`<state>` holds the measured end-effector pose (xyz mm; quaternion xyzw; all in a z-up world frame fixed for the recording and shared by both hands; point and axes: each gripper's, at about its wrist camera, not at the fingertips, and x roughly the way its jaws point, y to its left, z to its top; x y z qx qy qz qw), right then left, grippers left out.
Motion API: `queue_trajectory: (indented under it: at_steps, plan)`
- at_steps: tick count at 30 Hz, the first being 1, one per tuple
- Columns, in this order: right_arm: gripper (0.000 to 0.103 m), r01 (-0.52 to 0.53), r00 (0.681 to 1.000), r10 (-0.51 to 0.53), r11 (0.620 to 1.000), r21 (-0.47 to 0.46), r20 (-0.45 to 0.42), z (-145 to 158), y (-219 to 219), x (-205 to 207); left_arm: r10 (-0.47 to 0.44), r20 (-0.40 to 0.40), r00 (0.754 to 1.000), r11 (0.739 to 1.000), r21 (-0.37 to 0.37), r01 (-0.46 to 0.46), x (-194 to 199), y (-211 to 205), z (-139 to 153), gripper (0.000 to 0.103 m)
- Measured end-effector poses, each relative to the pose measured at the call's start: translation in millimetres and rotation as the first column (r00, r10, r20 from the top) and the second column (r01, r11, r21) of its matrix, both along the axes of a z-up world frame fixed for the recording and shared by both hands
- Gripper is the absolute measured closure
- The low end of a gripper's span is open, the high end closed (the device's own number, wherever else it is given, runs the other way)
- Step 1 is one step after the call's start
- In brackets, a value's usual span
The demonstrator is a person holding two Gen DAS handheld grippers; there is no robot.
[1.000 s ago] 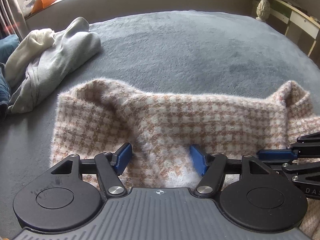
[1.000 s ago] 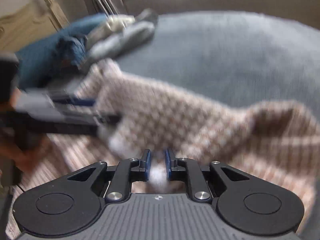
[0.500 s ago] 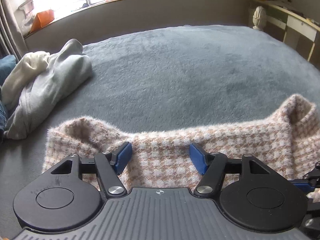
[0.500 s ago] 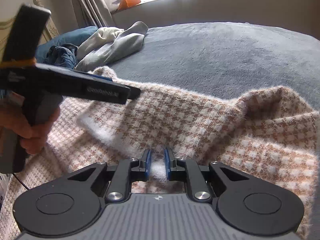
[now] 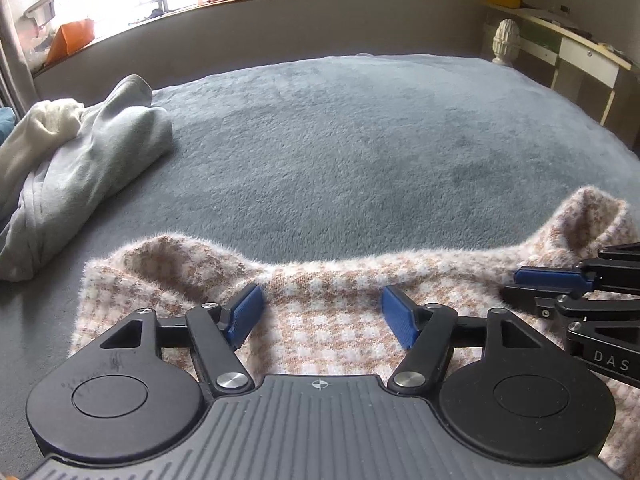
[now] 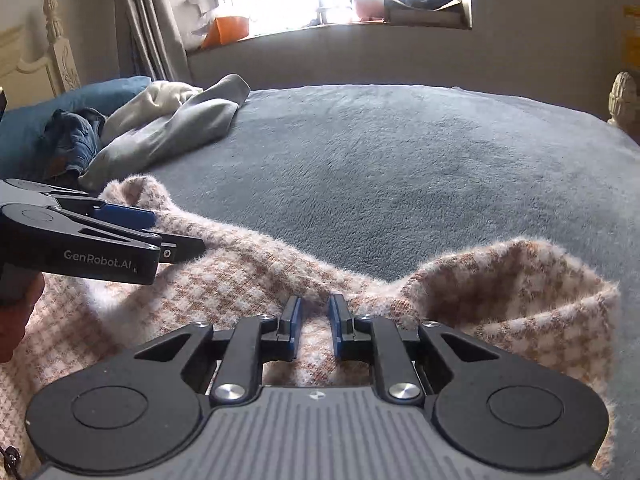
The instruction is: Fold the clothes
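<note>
- Left gripper [image 5: 322, 312] fingers opening, apart over houndstooth sweater [image 5: 332, 332] on bed [image 5: 340, 140].
- Right gripper [image 6: 315, 326] fingers clamped on sweater fold.
- Grey garment [image 5: 96, 160] at ten o'clock.

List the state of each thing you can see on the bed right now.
Houndstooth sweater: lying rumpled, partly folded.
Left claw: open over the sweater, holding nothing.
Right claw: shut on a sweater fold.
Grey garment: crumpled, unfolded.
Jeans: crumpled beside the pillow.

A grey plush bed [image 5: 360, 140] carries a checked knit garment [image 5: 328, 320] and crumpled grey clothes [image 5: 88, 160].
</note>
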<state>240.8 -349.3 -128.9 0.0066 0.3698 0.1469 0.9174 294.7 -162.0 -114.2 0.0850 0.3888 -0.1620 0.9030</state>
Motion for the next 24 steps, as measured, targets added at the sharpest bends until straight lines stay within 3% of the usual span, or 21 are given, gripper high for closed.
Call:
queue_trajectory:
  at_steps: [2, 9, 14, 16, 18, 20, 22, 24]
  plan:
    - [0.087, -0.009, 1.000, 0.009, 1.000, -0.012, -0.003, 1.5, 1.3, 1.3, 0.004, -0.003, 1.000, 1.000, 0.000, -0.004, -0.5, -0.5, 1.9, 0.035]
    - [0.087, -0.071, 0.997, 0.070, 0.998, -0.002, -0.033, 6.4, -7.4, 6.6, -0.061, 0.042, 0.997, 0.991, 0.125, 0.056, -22.8, -11.6, 25.6, 0.036]
    - [0.086, -0.037, 0.998, 0.040, 0.997, 0.068, -0.044, 25.8, -16.7, 5.7, -0.070, 0.083, 0.994, 0.991, 0.118, 0.060, -47.5, -7.3, 43.5, 0.036]
    - [0.086, -0.033, 0.999, 0.034, 0.994, 0.108, -0.014, 38.1, -20.4, -2.2, -0.088, 0.047, 0.995, 0.987, 0.137, 0.081, -53.4, -9.2, 38.4, 0.035]
    - [0.086, -0.060, 0.998, 0.060, 0.988, 0.143, 0.006, 44.3, -19.7, -11.6, -0.092, -0.018, 0.996, 0.973, 0.210, 0.094, -54.1, -12.2, 20.5, 0.035]
    - [0.086, -0.100, 0.994, 0.104, 0.985, 0.138, -0.025, 39.7, -13.3, -15.7, -0.058, -0.033, 0.998, 0.978, 0.197, 0.063, -54.4, -6.2, 13.8, 0.035]
    - [0.086, -0.153, 0.980, 0.163, 0.984, 0.088, -0.114, 24.3, -1.6, -15.5, -0.029, -0.059, 0.998, 0.979, 0.199, 0.040, -51.1, -4.7, 18.1, 0.033]
    - [0.086, -0.185, 0.977, 0.186, 0.982, 0.023, -0.103, 19.3, 7.4, -22.2, -0.014, -0.067, 0.998, 0.974, 0.223, 0.028, -50.0, -5.2, 27.3, 0.033]
